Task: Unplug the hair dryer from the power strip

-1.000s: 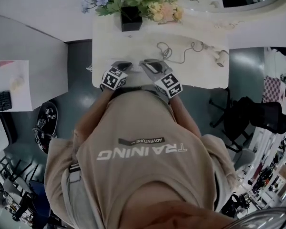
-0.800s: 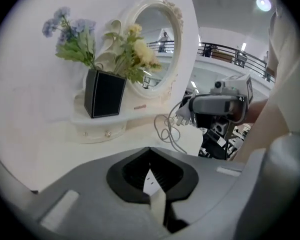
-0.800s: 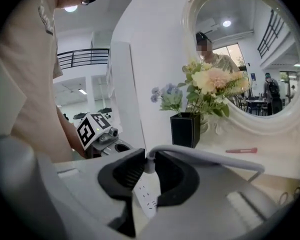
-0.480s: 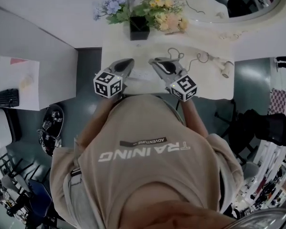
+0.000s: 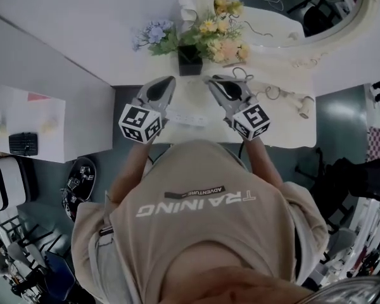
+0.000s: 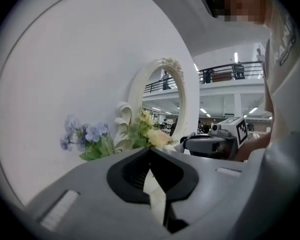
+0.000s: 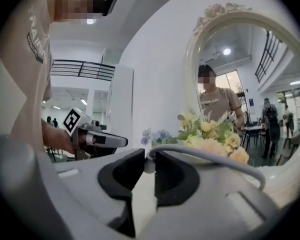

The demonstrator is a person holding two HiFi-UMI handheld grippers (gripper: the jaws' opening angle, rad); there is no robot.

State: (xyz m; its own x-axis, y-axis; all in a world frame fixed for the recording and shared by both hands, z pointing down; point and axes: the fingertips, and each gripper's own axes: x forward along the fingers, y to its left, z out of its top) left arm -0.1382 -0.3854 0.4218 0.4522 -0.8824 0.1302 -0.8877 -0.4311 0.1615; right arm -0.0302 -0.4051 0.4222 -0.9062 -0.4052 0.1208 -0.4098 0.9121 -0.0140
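Head view, table: a white rectangular table (image 5: pixel 285 130) is carrying everything, and the person is standing at its near edge.
Head view, power strip: a long white plastic power strip (image 5: pixel 187 117) is lying flat betw. the two grippers, near the front edge. It's too small to tell if a plug is sitting in it.
Head view, hair dryer: a small pale hair dryer (image 5: pixel 304 106) is lying at the table's right end, well apart from the strip. Its thin grey cord (image 5: pixel 266 94) is running in loops toward the right gripper.
Head view, grippers: the left gripper (image 5: pixel 166 84) and right gripper (image 5: pixel 220 84) are both pointing at a black pot of artificial flowers (image 5: pixel 190 61) and a white-framed oval mirror (image 5: pixel 285 8).
Left gripper view, claw: the black pads are pressing together at the tips w/ nothing betw. them. They are facing the flowers and mirror, not the strip.
Right gripper view, claw: the jaws are pinching the grey cord (image 7: pixel 210 160), which is arching away to the right.
Risk 1: nothing is holding the strip down, so a pull on the cord is prob. going to drag or lift the strip instead of freeing the plug.
Risk 2: pulling by the cord, not the plug body, is straining the cord, or the cord is slipping through the pads.
Risk 3: a hard tug is dragging the dryer along the table, maybe off the right end.
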